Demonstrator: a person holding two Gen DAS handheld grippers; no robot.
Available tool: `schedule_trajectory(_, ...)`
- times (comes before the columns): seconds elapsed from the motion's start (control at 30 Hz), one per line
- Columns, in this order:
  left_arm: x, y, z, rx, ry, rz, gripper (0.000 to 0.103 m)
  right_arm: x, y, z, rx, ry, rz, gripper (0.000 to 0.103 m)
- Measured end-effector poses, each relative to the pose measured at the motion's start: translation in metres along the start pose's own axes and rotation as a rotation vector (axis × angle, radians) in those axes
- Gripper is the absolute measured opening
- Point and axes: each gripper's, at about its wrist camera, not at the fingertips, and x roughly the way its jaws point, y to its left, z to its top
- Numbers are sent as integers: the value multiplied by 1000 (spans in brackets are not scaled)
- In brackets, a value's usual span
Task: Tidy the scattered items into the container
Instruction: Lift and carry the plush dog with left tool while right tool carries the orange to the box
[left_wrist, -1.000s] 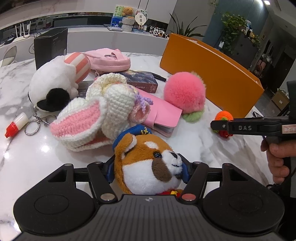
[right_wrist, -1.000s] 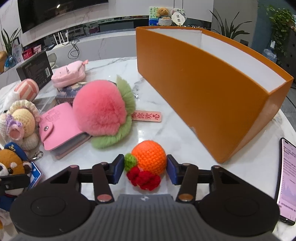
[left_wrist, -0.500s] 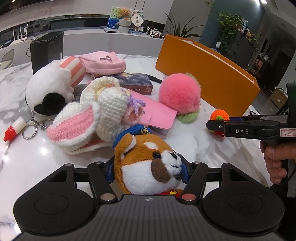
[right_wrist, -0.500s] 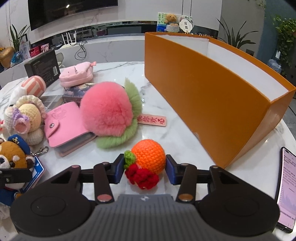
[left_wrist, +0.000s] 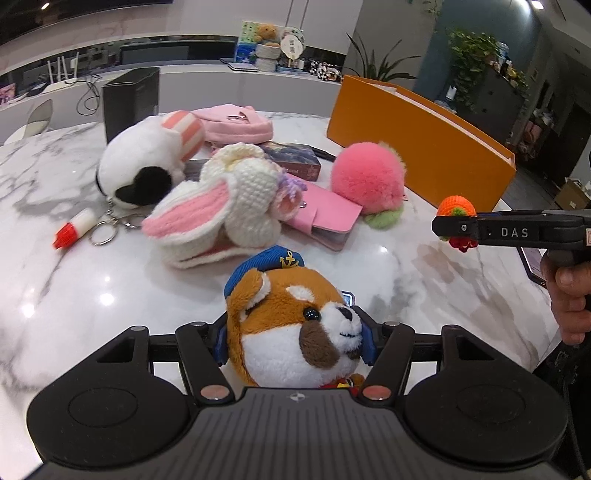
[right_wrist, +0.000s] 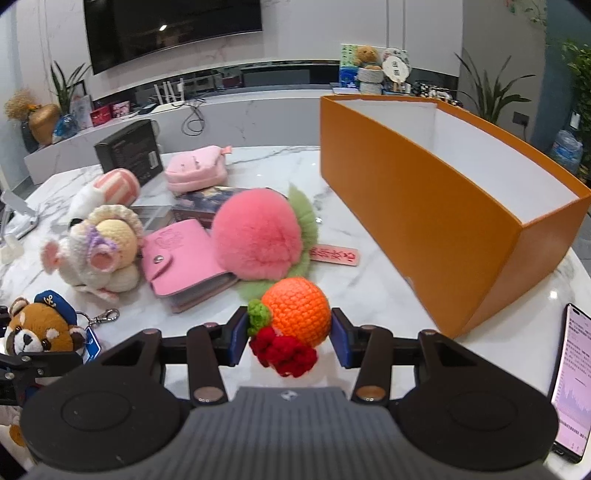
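Right gripper (right_wrist: 290, 332) clamps crocheted orange ball (right_wrist: 297, 310); left gripper (left_wrist: 293, 343) clamps brown plush bear (left_wrist: 291, 332). Risk: dangling red tassel (right_wrist: 282, 350) snagging rim of orange cardboard box (right_wrist: 424, 206) at two o'clock.

Bright overhead light glares off the marble table (left_wrist: 92, 295); fisheye-bent edges.

left gripper (left_wrist: 293, 345) | jaws clamp bear plush (left_wrist: 291, 332) | above marble table (left_wrist: 74, 295)

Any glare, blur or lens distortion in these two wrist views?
Left wrist: ceiling lights glare off the marble table; fisheye bends the orange box; far plush toys look slightly soft. Right wrist: box edges curve too; phone screen glows bright.
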Motion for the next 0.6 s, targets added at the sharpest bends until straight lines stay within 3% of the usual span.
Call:
schedule_trajectory(0.27, -20, -1, 11, -44, -2, 9, 70, -23, 15, 27, -52, -45, 78, 49)
schedule_trajectory(0.6, -52, -22, 49, 9, -21, 14, 70, -58, 4, 89, -81, -136, 82, 49)
